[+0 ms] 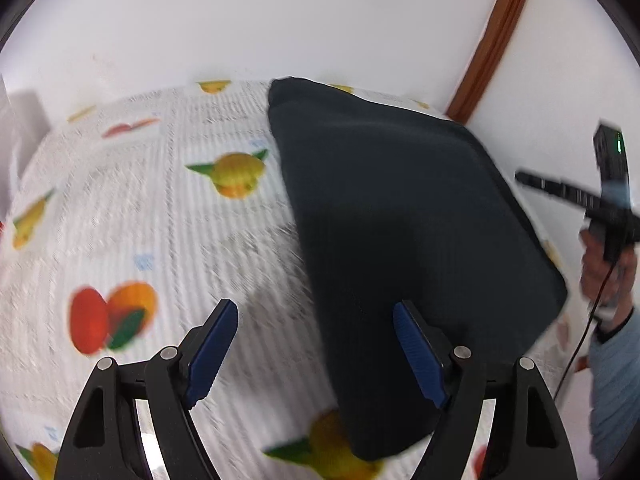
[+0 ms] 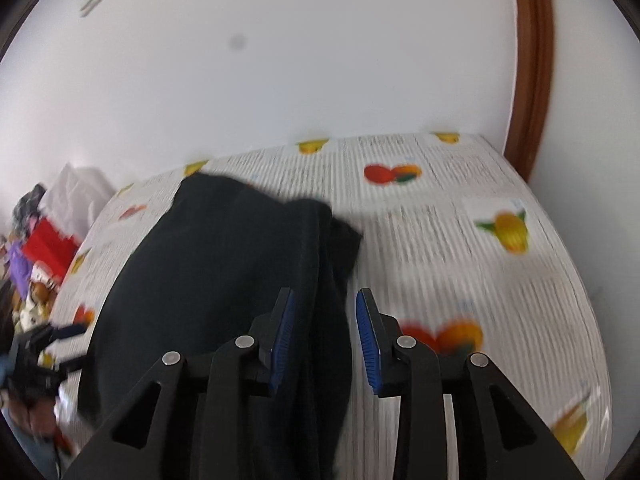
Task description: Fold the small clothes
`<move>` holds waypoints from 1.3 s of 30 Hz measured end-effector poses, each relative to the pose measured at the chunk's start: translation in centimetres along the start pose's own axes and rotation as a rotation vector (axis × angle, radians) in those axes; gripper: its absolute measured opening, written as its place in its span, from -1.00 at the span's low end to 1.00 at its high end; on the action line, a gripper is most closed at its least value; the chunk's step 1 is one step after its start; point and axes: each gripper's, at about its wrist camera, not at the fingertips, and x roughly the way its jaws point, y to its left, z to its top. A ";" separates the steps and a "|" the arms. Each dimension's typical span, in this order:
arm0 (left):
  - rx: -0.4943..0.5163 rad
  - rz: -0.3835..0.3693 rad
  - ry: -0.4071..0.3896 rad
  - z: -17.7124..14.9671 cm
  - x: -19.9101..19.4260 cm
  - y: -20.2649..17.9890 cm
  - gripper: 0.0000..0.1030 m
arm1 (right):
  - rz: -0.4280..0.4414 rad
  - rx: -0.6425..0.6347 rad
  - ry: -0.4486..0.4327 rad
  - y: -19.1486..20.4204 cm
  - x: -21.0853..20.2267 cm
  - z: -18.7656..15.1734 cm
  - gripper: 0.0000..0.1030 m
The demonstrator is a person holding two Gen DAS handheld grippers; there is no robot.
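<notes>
Black folded garment [image 1: 400, 220] lies on the fruit-print tablecloth [image 1: 120, 220], printed text unreadable; left gripper [image 1: 316, 356] and right gripper [image 2: 326, 336] both spread, gripping nothing.

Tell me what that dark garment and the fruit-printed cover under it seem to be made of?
Dark garment: soft matte knit, perhaps cotton jersey; it folds thickly without shine. Fruit-printed cover: probably wipeable vinyl or coated cloth, lying smooth and flat; blur leaves this open.

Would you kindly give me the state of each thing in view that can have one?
Dark garment: folded, lying flat on the tablecloth.
Fruit-print tablecloth: spread over the table.
Left gripper: open, nothing between its pads.
Right gripper: partly open, above the garment's edge, not gripping.
</notes>
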 end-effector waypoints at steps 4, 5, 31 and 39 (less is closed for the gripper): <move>0.012 0.005 -0.001 -1.4 -0.1 -0.9 0.51 | 0.065 0.013 0.022 -0.3 -2.5 -3.9 -0.38; 0.008 0.002 0.000 -1.6 -0.2 -1.0 0.51 | 0.079 0.009 0.020 -0.2 -2.9 -4.8 -0.38; 0.050 0.086 -0.033 -4.9 -2.5 -2.2 0.53 | -0.050 0.091 -0.071 -0.9 -4.8 -10.3 -0.91; 0.058 0.118 -0.051 -6.5 -4.1 -2.4 0.52 | -0.101 0.016 -0.005 -0.6 -7.6 -15.1 -0.47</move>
